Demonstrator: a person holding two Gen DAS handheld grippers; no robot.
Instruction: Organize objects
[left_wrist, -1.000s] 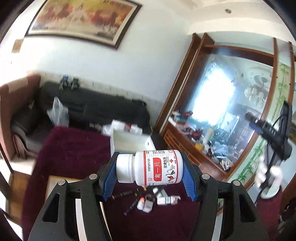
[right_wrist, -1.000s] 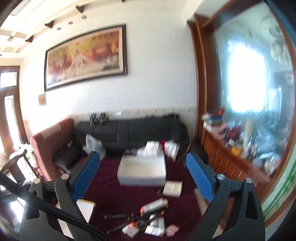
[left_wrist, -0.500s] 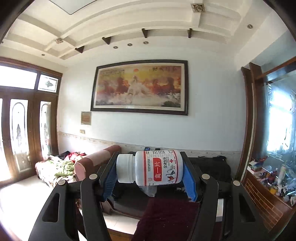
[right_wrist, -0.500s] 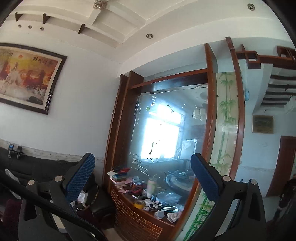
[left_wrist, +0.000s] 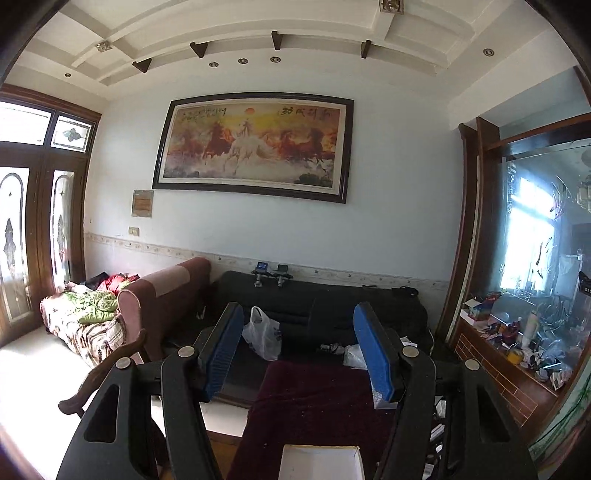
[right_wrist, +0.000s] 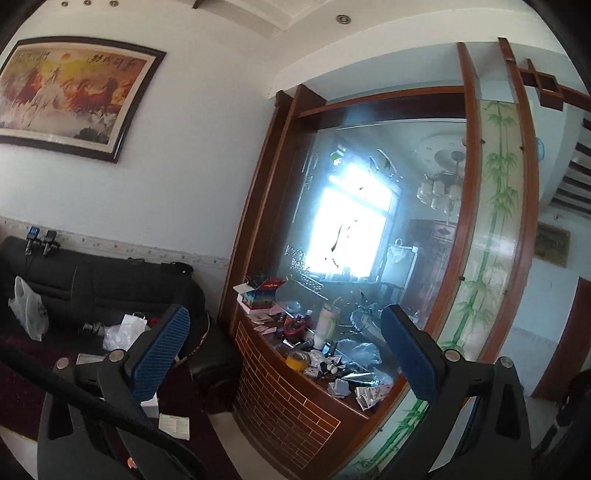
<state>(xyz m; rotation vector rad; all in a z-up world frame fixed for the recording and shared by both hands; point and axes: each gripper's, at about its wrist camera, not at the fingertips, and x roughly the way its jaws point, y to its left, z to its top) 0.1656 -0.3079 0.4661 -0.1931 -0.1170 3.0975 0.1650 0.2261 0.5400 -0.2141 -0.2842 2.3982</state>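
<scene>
Two empty grippers: left gripper (left_wrist: 299, 354), right gripper (right_wrist: 286, 350).

A home living room: a long black leather sofa (left_wrist: 325, 306) under a large framed horse painting (left_wrist: 251, 146), beside a cluttered brown wooden glass-fronted cabinet (right_wrist: 295, 398).

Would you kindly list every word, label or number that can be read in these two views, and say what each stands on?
None can be read with certainty.
Framed horse painting: brush calligraphy along its top edge, too stylised and small to read.
Plaque on the wall below the painting: blurred.
White plastic bag on the black sofa: print too small.
Boxes on the cabinet ledge: print too blurred.
</scene>
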